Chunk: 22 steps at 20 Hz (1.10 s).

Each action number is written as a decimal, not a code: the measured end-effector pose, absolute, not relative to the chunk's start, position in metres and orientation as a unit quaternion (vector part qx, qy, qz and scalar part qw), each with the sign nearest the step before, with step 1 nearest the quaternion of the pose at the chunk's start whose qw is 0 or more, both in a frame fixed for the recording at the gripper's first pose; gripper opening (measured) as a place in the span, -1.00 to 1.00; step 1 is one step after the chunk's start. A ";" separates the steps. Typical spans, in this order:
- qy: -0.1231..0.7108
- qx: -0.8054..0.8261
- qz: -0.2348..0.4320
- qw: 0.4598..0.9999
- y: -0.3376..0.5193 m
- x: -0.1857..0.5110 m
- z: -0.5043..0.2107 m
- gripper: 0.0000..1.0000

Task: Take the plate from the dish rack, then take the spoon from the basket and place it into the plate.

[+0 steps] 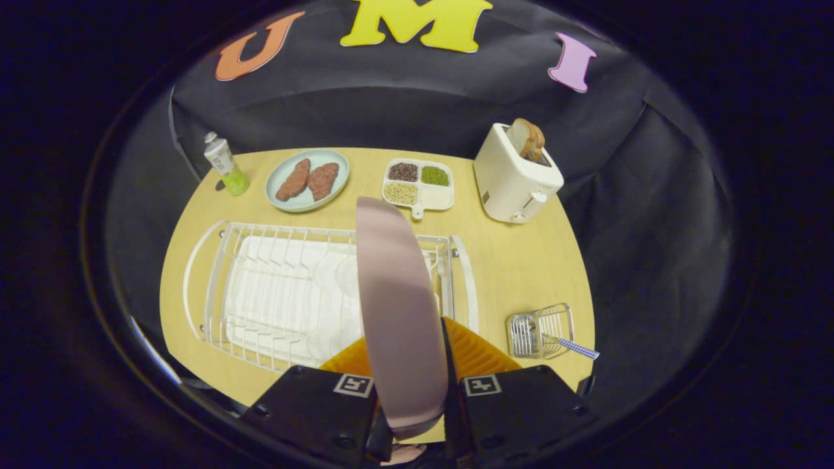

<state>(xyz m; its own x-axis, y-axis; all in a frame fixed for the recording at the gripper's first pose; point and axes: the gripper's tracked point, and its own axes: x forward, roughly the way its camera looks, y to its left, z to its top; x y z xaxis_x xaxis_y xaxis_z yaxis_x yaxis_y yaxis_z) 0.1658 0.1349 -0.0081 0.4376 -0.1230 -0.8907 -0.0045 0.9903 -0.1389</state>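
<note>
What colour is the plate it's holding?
Dusty pink, seen edge-on in the gripper view: the plate is clamped between the gripper fingers.

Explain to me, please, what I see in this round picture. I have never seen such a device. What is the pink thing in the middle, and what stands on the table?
A person carries a hand-held gripper with two fingers. The camera rides on it and looks forward along the fingers. Both fingers press on a pink plate, held on edge above the white dish rack. So the plate is already out of the rack. On the wooden table beyond you see a small wire basket with a spoon sticking out, a toaster with bread, a divided tray of beans, a plate with meat, and a bottle.
</note>
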 end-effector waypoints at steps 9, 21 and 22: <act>0.494 0.055 0.049 0.867 0.098 0.067 -0.009 -0.28; 0.544 0.211 0.136 0.801 0.090 -0.030 -0.139 -0.29; 0.550 0.221 0.138 0.794 0.089 -0.030 -0.148 -0.29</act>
<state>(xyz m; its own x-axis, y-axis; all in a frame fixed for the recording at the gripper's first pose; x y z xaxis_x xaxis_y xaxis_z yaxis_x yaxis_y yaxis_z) -0.0295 0.0889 -0.1480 0.3578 0.4628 -0.8110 0.0234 0.8638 0.5033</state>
